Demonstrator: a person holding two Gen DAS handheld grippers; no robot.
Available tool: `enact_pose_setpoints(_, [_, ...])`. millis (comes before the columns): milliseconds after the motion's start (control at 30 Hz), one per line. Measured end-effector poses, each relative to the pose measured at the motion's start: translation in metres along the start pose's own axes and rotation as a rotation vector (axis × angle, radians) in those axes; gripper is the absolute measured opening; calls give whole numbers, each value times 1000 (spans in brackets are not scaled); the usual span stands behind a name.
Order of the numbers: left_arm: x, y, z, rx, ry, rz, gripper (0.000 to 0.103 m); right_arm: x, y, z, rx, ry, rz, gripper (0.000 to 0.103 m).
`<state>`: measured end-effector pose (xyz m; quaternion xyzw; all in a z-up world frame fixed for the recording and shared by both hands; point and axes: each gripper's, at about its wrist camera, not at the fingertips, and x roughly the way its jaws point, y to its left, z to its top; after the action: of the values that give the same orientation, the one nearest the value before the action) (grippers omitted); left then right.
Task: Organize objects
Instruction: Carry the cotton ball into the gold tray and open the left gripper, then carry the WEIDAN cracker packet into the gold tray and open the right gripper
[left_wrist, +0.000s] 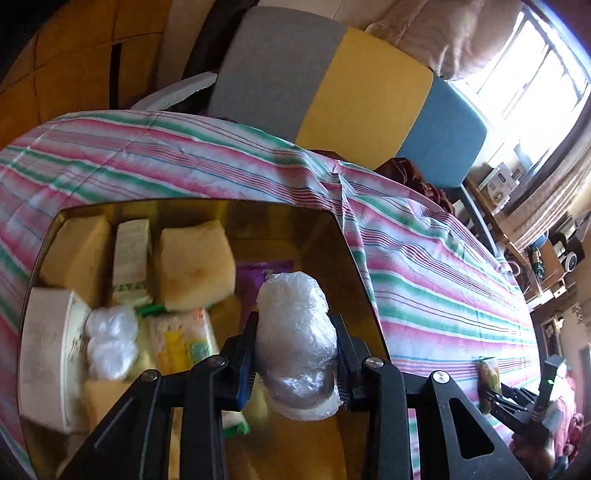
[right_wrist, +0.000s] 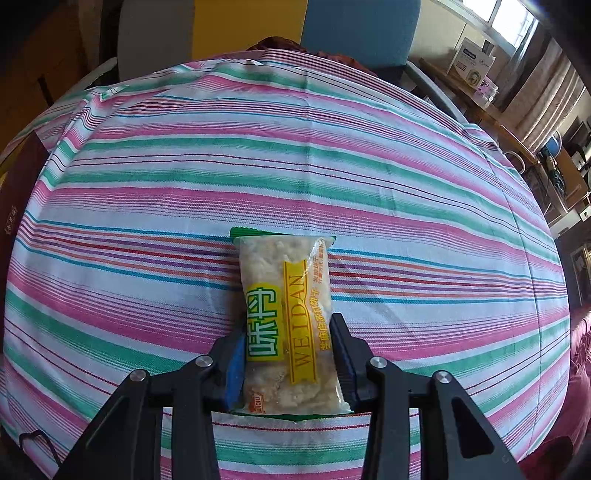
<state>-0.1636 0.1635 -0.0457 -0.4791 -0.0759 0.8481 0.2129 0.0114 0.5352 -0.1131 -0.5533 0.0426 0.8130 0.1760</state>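
My left gripper (left_wrist: 295, 328) is shut on a crumpled clear plastic bag (left_wrist: 295, 332) and holds it over the brown box (left_wrist: 354, 251). The box holds yellow sponges (left_wrist: 195, 269), a white carton (left_wrist: 129, 258), a white packet (left_wrist: 110, 332) and snack packs. My right gripper (right_wrist: 288, 332) is shut on a WEIDAN snack bar (right_wrist: 286, 317) in a clear wrapper with a yellow label, low over the striped cloth (right_wrist: 295, 166). The right gripper with the bar also shows in the left wrist view (left_wrist: 489, 384) at the far right.
The striped cloth (left_wrist: 424, 258) covers the whole work surface. A grey, yellow and blue cushion (left_wrist: 343, 92) stands behind it. A wooden shelf with boxes (right_wrist: 476, 70) runs along the right under a window.
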Motion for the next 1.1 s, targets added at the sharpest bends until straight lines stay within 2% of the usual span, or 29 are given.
enact_pose_setpoints(233, [32, -12, 30, -37, 17, -27, 38, 0, -1, 0, -1, -1, 0, 41])
enact_pose_setpoints(267, [38, -12, 33, -52, 29, -30, 40, 0, -1, 0, -2, -2, 0, 41])
enact_pose_setpoints(333, [49, -14, 38, -65, 47, -62, 52, 0, -1, 1, 0, -1, 1, 41])
enact_pose_setpoints(433, [50, -14, 40, -62, 21, -28, 59, 1, -1, 2, -1, -1, 3, 41])
enact_pose_setpoints(500, [45, -10, 39, -65, 16, -34, 59, 1, -1, 2, -1, -1, 4, 41])
enact_pose_setpoints(700, [12, -3, 20, -15, -36, 17, 59, 2, 1, 3, -5, -4, 2, 41])
enact_pose_setpoints(1100, [-66, 19, -47, 106, -137, 126, 62, 1, 3, 6, 1, 1, -14, 41])
